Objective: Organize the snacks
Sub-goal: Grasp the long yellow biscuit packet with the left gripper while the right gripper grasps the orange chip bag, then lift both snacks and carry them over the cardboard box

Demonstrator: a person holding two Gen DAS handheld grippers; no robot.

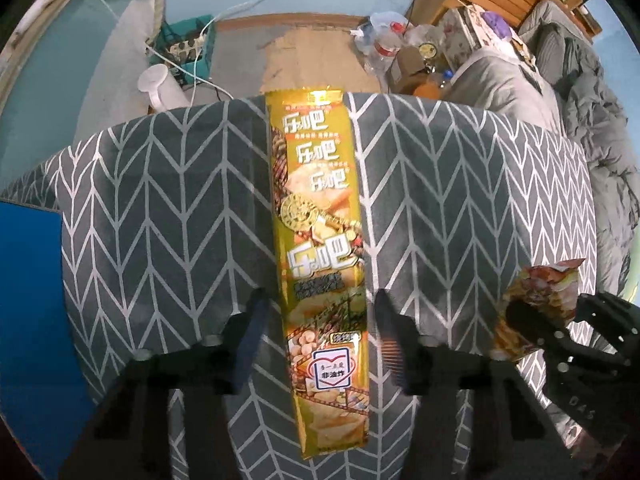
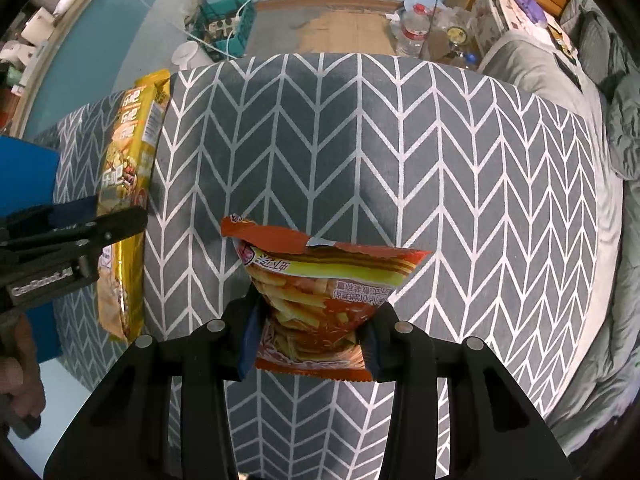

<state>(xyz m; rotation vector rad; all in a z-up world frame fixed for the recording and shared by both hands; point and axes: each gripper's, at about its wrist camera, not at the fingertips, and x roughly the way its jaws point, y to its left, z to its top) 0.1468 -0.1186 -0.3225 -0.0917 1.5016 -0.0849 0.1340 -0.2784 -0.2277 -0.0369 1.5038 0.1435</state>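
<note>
The long yellow snack pack (image 1: pixel 320 256) lay flat on the bench (image 1: pixel 460 184), straight ahead of our left tool (image 1: pixel 320 316) and running away from it. Our left tool had its two fingers (image 1: pixel 252 332) spread wide, one on each side of the pack's near half, and neither finger touched the pack. We gripped nothing with it.

The orange snack bag (image 2: pixel 316 304) was between the fingers (image 2: pixel 246 344) of our right tool (image 2: pixel 308 340). These fingers were closed against the bag's lower part, and the torn top edge of the bag pointed away from the tool. From the left tool, the bag and the right tool appeared far to the right, near the bench edge.

The bench carried a gray cloth with a white arrow pattern. A blue panel (image 1: pixel 28 320) stood at the left of the left tool. Beyond the bench we saw plastic bottles (image 2: pixel 414 30) and a green crate (image 2: pixel 226 26) on the floor.
</note>
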